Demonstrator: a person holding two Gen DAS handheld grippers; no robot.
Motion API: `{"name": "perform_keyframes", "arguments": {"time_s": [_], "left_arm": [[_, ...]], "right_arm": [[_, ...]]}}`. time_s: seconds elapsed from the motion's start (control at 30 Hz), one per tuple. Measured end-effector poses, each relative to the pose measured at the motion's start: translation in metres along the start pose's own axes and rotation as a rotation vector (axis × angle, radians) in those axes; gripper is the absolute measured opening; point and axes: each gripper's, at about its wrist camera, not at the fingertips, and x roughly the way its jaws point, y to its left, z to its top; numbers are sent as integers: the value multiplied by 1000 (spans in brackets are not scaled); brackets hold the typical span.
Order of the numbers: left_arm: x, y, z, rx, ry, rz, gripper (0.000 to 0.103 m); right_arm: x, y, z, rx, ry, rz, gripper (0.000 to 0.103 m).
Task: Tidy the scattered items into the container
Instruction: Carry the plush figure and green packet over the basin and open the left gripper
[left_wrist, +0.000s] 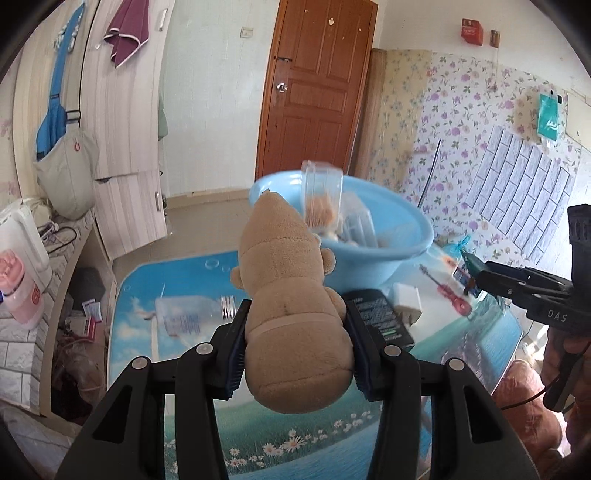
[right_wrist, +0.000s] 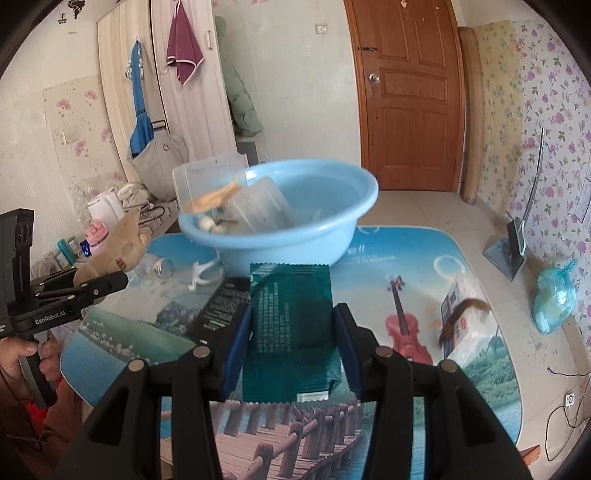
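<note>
My left gripper (left_wrist: 295, 314) is shut on a tan plush toy (left_wrist: 291, 295) and holds it above the table, short of the light blue basin (left_wrist: 402, 243). My right gripper (right_wrist: 293, 321) is shut on a dark green foil packet (right_wrist: 291, 325), held in front of the basin (right_wrist: 332, 236). The basin holds clear plastic boxes (right_wrist: 207, 181) and small items. In the right wrist view the left gripper (right_wrist: 110, 284) with the plush toy (right_wrist: 122, 243) is at the left. In the left wrist view the right gripper (left_wrist: 476, 277) is at the right.
On the picture-print table (right_wrist: 480, 369) lie a black box (right_wrist: 221, 306), a clear plastic bottle (left_wrist: 192, 314), a white block (left_wrist: 406, 299), a white clip (right_wrist: 201, 275) and a plastic packet (right_wrist: 469, 321). A wooden door (right_wrist: 410, 92) stands behind. A kettle (left_wrist: 22, 240) is at the left.
</note>
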Motion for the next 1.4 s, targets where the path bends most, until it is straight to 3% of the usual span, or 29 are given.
{"name": "perform_keyframes", "arguments": {"time_s": [0.27, 0.63, 1.07, 1.17, 1.23, 1.4], "left_arm": [[7, -14, 30, 16, -40, -33, 46], [46, -46, 77, 99, -70, -91, 46], [112, -79, 113, 189, -16, -147, 48], [113, -80, 108, 197, -20, -145, 58], [107, -80, 105, 194, -32, -153, 71], [93, -74, 96, 186, -36, -140, 84]], "right_arm": [[-4, 9, 24, -20, -59, 35, 44], [41, 9, 49, -7, -49, 77, 44], [103, -6, 81, -5, 4, 53, 44], [113, -8, 80, 5, 33, 57, 46], [114, -7, 78, 7, 41, 58, 47], [107, 0, 75, -9, 40, 44, 49]]}}
